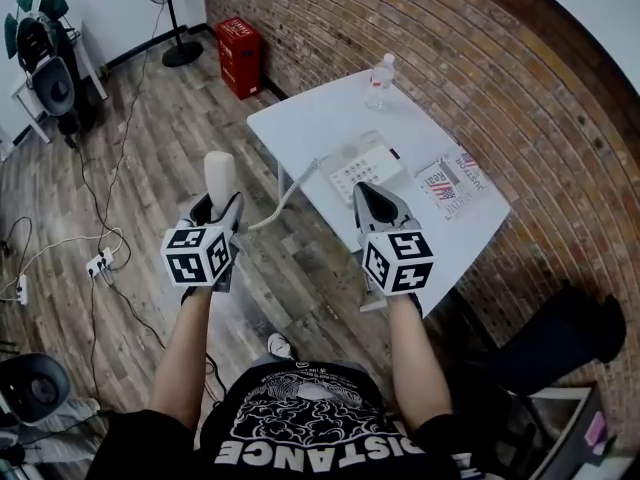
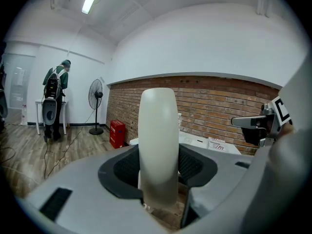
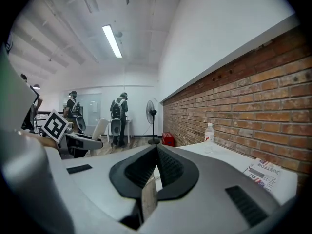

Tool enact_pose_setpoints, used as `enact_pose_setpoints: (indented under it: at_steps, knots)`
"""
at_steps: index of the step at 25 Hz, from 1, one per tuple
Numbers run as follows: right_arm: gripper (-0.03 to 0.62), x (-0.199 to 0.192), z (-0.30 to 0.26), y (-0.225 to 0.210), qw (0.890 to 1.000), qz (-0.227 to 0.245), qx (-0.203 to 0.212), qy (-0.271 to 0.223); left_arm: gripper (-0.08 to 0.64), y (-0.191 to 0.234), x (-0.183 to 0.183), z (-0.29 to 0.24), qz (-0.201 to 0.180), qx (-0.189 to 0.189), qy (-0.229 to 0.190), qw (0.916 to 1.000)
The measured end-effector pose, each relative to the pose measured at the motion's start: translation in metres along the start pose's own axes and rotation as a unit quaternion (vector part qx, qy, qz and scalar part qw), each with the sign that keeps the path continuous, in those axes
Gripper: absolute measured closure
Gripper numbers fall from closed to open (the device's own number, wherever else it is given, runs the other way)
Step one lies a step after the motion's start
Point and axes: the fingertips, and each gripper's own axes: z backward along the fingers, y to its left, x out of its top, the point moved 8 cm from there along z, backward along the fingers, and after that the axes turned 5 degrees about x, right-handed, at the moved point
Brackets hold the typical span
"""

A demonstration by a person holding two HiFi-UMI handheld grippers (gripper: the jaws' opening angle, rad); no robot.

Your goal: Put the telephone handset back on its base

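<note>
I see a white table [image 1: 300,133]. On it: telephone base [image 1: 362,165] near the middle; clear water bottle [image 1: 378,83] upright at the far end; printed leaflet [image 1: 450,183] flat, just right of the base.

In the head view, the left gripper [image 1: 218,206] is covering the lower end of the handset [image 1: 220,173] and the near end of the cord [image 1: 285,200]. The right gripper [image 1: 373,196] is hiding the near edge of the base [image 1: 362,161]. The leaflet [image 1: 450,181] print is showing too small to read. In the left gripper view, the handset is blocking the middle of the table [image 2: 204,143].
</note>
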Motion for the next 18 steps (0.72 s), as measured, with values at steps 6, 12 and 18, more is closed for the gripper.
enact_pose_setpoints:
  at_steps: [6, 12, 18]
  knots:
    - [0.592, -0.001, -0.005, -0.010, 0.999, -0.013, -0.035, -0.005, 0.344, 0.002, 0.005, -0.030, -0.016, -0.033, 0.012, 0.9993]
    - [0.592, -0.006, -0.001, -0.030, 0.997, -0.023, -0.069, -0.002, 0.344, -0.021, 0.013, -0.065, -0.040, -0.075, 0.025, 0.9961]
    - [0.592, -0.013, -0.004, -0.055, 0.995, -0.034, -0.094, -0.002, 0.344, -0.044, 0.015, -0.102, -0.055, -0.110, 0.036, 0.9917]
